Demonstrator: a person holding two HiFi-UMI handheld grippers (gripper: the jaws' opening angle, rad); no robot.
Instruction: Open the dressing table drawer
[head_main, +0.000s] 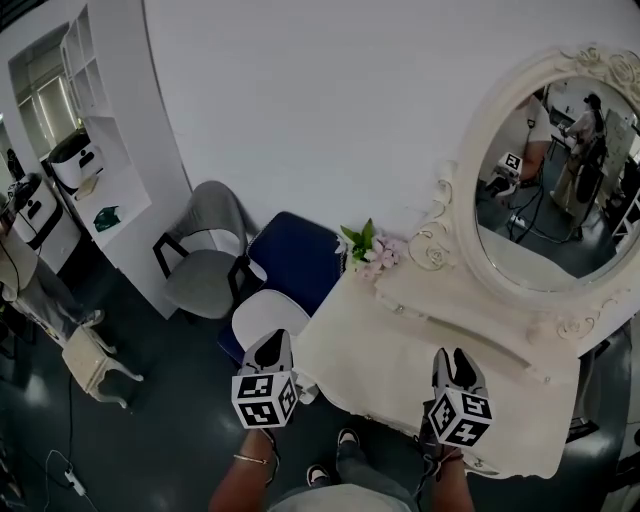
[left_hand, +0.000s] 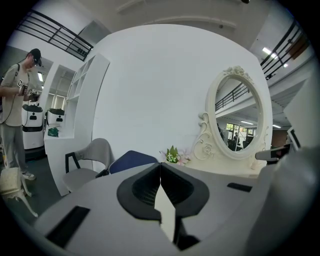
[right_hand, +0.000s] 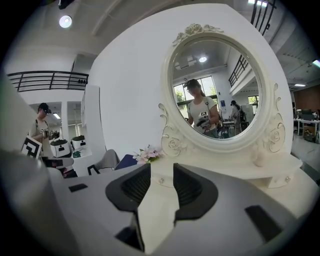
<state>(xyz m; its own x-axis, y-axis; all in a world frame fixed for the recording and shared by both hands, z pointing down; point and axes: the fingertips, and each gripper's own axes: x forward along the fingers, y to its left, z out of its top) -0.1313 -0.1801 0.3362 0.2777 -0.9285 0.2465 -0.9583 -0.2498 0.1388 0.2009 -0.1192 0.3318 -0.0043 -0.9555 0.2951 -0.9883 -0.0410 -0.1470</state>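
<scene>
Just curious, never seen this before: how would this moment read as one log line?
left tongs: shut, empty | right tongs: open, empty | dressing table: in front, untouched | drawer knob: not gripped

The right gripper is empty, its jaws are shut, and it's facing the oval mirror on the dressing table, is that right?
Not quite: the right gripper has its jaws apart, not shut. The right gripper view shows a clear gap between them. The rest holds: it is empty and it faces the oval mirror.
</scene>
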